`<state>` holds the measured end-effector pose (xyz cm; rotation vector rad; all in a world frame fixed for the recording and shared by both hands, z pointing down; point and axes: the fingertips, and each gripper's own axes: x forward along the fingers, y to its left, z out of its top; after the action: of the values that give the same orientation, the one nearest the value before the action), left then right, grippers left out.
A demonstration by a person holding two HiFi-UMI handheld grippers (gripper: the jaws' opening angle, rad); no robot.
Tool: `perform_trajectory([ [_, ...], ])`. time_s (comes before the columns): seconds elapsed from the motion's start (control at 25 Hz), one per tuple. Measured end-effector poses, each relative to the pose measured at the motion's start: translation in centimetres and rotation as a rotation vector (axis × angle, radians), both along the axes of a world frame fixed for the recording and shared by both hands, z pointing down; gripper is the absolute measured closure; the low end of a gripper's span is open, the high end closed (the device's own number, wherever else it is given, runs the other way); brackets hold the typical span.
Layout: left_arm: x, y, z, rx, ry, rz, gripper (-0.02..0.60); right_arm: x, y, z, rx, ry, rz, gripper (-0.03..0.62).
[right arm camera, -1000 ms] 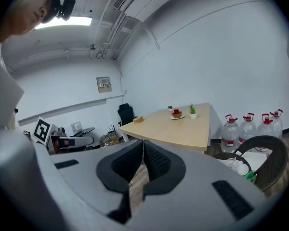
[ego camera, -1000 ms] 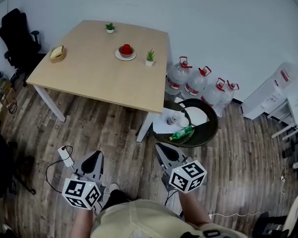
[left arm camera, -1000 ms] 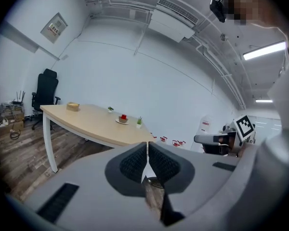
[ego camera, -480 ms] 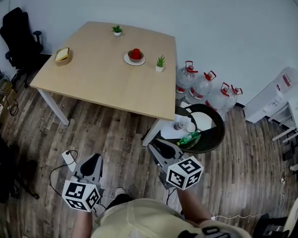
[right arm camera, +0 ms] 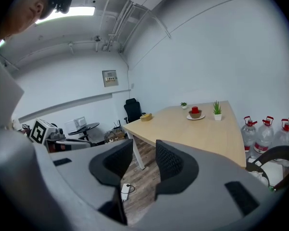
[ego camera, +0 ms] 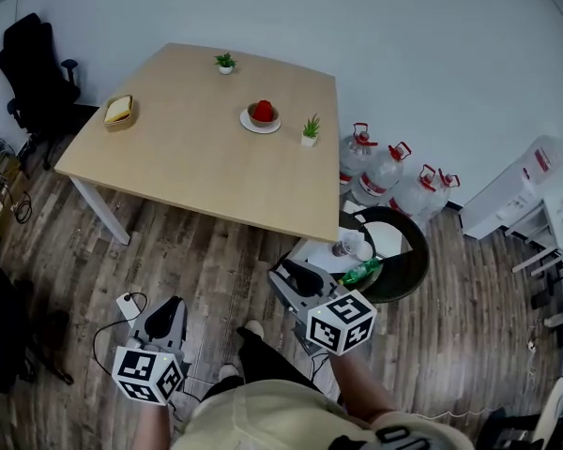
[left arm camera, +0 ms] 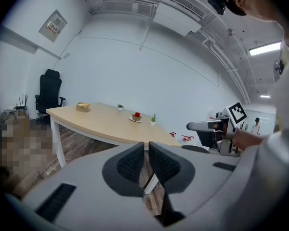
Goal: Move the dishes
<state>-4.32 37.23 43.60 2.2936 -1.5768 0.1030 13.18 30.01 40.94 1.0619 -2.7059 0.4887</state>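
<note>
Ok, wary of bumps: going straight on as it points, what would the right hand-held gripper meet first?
Probably the wooden table, near edge or white leg; depth is unclear. The right hand-held gripper, whose jaws have just been opening, is empty.

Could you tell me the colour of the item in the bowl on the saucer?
The item is red, clearest in the head view.

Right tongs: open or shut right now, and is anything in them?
Open and empty. The right tongs show pads apart in the right gripper view, only wooden floor between; they have just been opening.
</note>
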Motion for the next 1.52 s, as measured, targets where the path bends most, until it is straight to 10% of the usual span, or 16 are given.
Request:
perform_trajectory([
  [0.76, 1.3, -22.5, -1.6, 0.006, -0.015, -0.074, 0.558, 0.4, -23.6, -0.7, 0.02, 0.035, -0.064, 0.415],
  [1.52, 2.8, -33.7, -3.3, 0.038, -0.085, -0.112, 0.557, 1.5, -35.5, -1.4, 0.051, 0.039, -0.09, 0.384],
])
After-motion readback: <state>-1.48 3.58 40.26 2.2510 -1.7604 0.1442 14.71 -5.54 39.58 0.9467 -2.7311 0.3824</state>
